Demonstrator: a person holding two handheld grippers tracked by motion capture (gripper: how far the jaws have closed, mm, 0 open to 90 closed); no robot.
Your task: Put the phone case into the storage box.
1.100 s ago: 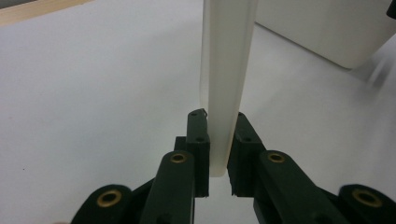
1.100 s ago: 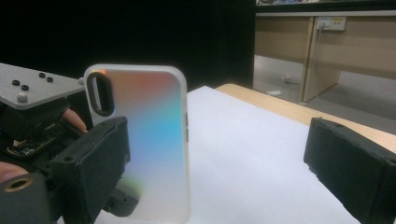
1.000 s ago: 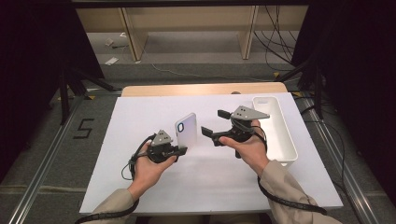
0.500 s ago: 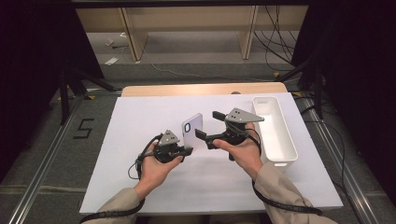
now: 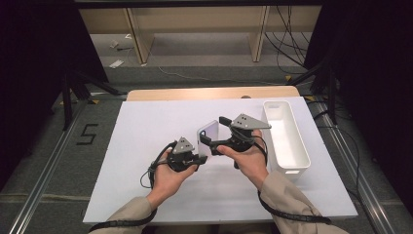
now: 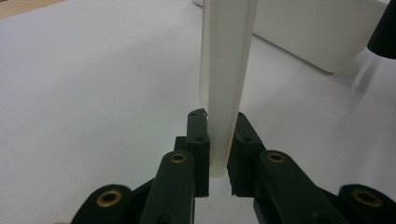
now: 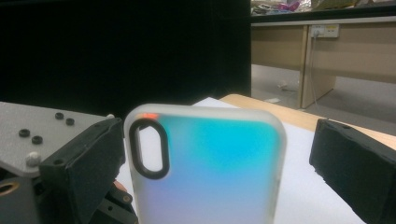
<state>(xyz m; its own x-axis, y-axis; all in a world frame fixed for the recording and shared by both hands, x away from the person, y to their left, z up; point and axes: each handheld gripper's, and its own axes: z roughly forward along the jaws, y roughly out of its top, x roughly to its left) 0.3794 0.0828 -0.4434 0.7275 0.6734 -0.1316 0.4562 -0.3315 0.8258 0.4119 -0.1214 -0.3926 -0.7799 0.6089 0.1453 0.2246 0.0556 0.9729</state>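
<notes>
The left gripper (image 5: pixel 198 159) held a phone case (image 5: pixel 208 139) by its bottom edge, with the jaws closed tight on it. The case stood up above the white tabletop (image 5: pixel 146 126), near the middle. In the right gripper view, the case (image 7: pixel 205 163) looked frosted, with a dark oval hole near one top corner. The right gripper (image 5: pixel 210 131) had its jaws spread wide, one on each side of the case, not touching it. A white bin (image 5: pixel 292 146) sat just to the right.
</notes>
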